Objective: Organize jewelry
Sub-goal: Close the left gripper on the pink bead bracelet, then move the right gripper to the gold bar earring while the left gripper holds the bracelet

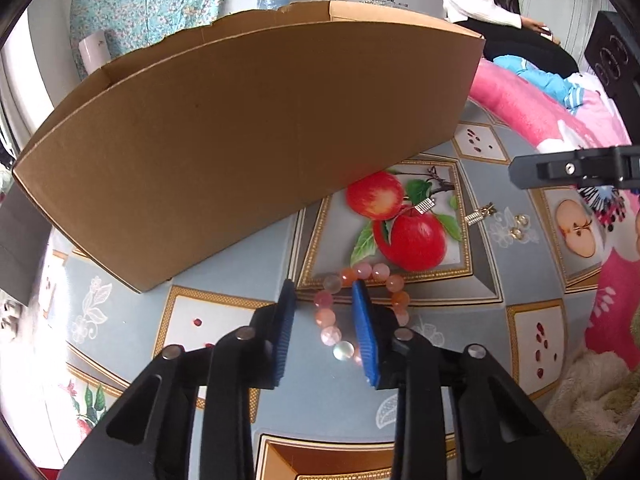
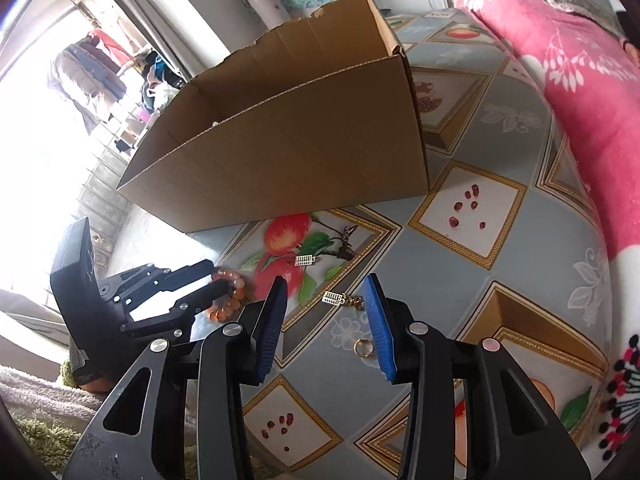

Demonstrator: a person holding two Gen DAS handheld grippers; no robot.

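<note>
While the bracelet (image 1: 352,312) lies flat — box (image 1: 256,140) behind.

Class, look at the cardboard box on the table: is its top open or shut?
Open. The cardboard box has no lid or flaps across its top; the right wrist view looks past the torn rim onto its inner walls. Its contents are hidden.

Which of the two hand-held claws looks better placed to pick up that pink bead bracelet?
The left gripper: its blue pads already straddle one side of the bead bracelet. The right gripper hovers over the small gold earrings instead.
</note>
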